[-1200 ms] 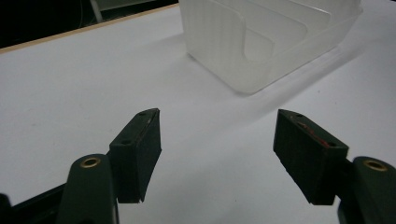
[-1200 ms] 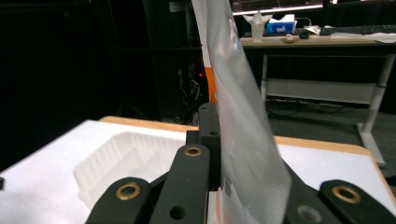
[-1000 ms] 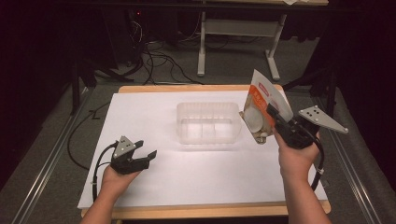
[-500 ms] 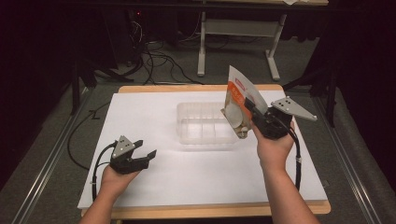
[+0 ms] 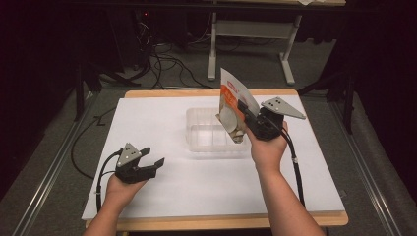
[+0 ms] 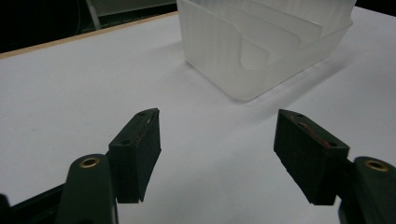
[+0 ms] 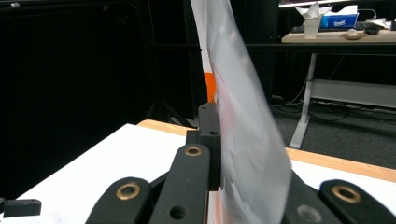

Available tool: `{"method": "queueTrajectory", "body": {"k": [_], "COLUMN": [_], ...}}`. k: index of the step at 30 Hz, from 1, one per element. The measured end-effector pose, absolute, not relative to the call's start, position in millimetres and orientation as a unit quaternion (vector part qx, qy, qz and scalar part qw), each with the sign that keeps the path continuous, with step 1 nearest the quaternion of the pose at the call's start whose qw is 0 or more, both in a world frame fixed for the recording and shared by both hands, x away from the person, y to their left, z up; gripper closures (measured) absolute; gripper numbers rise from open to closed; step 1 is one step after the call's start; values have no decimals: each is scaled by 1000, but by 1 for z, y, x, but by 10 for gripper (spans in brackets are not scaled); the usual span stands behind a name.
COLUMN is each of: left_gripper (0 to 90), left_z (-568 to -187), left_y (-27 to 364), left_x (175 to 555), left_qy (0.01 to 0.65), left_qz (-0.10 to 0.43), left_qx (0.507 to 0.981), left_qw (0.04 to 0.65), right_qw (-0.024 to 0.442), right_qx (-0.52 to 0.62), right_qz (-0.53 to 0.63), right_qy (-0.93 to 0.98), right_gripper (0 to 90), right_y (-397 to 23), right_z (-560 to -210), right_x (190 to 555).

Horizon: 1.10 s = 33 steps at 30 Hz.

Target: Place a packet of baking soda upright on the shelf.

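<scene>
From high up, the right gripper [image 5: 244, 110] pinches a snack packet [image 5: 232, 112] upright over the clear plastic box [image 5: 209, 130], maybe to drop it in. The left gripper [image 5: 150, 157] waits on the white table [image 5: 162, 123] with jaws apart.

Its own view shows wide, empty jaws facing the box [image 6: 261, 42].

The right gripper view shows jaws squeezing the packet [image 7: 243, 130], with a dark room behind
</scene>
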State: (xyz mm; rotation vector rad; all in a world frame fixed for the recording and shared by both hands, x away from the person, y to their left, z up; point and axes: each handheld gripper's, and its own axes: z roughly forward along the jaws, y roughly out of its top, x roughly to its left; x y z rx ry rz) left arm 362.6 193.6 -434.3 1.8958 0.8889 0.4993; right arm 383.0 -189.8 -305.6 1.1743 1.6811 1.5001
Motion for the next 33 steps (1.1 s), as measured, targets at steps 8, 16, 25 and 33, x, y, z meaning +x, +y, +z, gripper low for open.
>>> {"method": "queueTrajectory", "body": {"k": [8, 16, 25, 33], "left_gripper": [315, 315, 348, 327], "left_z": [-434, -435, -434, -434], "left_y": [194, 194, 197, 196], "left_x": [363, 363, 363, 363], "left_qy": [367, 365, 363, 362], "left_qz": [209, 214, 217, 213], "left_qx": [772, 776, 775, 775], "left_qw": [476, 467, 470, 472], "right_qw": [291, 275, 268, 268], "right_qx": [444, 448, 457, 469], "right_qz": [563, 564, 562, 552], "right_qy": [633, 636, 636, 635], "right_gripper": [900, 900, 900, 900], "right_y": [-173, -156, -137, -125], "right_z": [-311, -321, -331, -343], "right_x": [393, 407, 423, 434]}}
